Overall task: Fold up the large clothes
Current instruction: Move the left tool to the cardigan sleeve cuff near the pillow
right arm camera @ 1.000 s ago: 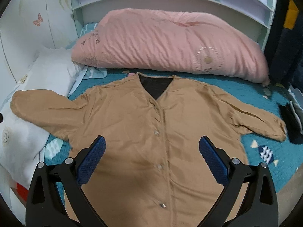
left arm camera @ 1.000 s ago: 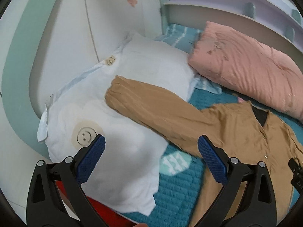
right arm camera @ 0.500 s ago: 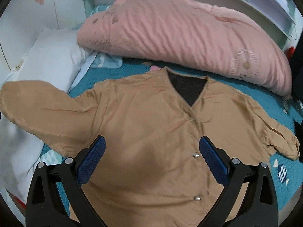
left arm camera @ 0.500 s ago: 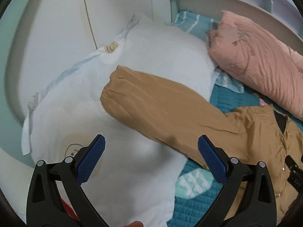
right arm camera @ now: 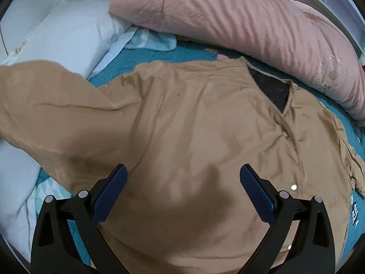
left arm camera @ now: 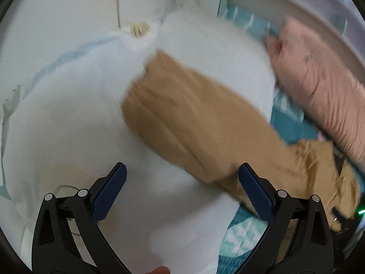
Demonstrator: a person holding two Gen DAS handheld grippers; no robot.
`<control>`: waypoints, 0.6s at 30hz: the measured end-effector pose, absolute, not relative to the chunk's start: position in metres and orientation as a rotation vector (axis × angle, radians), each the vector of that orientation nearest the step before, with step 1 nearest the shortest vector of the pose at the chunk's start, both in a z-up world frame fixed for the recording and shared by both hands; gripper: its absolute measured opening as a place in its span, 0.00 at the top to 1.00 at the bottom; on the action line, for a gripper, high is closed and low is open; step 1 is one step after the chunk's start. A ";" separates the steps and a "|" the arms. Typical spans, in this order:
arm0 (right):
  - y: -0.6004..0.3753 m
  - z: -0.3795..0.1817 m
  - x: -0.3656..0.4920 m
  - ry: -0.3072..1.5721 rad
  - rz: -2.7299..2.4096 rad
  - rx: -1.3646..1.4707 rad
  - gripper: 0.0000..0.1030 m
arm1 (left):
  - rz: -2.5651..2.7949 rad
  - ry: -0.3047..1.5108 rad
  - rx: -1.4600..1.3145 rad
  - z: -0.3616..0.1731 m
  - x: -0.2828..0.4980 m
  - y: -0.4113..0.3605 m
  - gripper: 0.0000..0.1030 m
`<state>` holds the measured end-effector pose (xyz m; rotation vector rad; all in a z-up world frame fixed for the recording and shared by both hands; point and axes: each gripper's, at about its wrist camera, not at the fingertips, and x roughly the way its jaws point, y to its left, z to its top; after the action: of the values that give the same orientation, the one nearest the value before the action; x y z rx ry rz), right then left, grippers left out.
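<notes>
A tan button-front shirt [right arm camera: 194, 137] lies spread face up on the teal bedspread [right arm camera: 159, 56], with a dark V neckline [right arm camera: 273, 89]. Its left sleeve [left arm camera: 187, 118] stretches out over a white pillow [left arm camera: 68, 118]. My left gripper [left arm camera: 182, 191] is open and empty, hovering over the pillow just short of the sleeve. My right gripper [right arm camera: 182, 191] is open and empty, low over the shirt's chest near the left shoulder. The sleeve also shows in the right wrist view [right arm camera: 45, 105].
A pink quilt [right arm camera: 239, 22] lies along the head of the bed behind the shirt; it also shows in the left wrist view [left arm camera: 324, 86]. A white padded wall [left arm camera: 57, 11] stands behind the pillow. A pale shelf headboard [left arm camera: 296, 2] runs at the back.
Both grippers have moved forward and lower: the left toward the sleeve on the pillow, the right toward the shirt's left shoulder. Both stay open. The shirt has not moved.
</notes>
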<state>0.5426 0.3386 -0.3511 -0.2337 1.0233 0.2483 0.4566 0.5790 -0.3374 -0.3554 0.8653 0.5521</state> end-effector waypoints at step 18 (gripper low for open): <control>0.336 -0.387 0.538 1.002 0.226 -0.225 0.07 | 0.549 0.753 -0.663 -0.336 0.468 0.634 0.05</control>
<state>0.5380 0.3362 -0.3866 -0.2253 1.0018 0.2256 0.4681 0.6342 -0.3362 -0.6629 0.7530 0.5486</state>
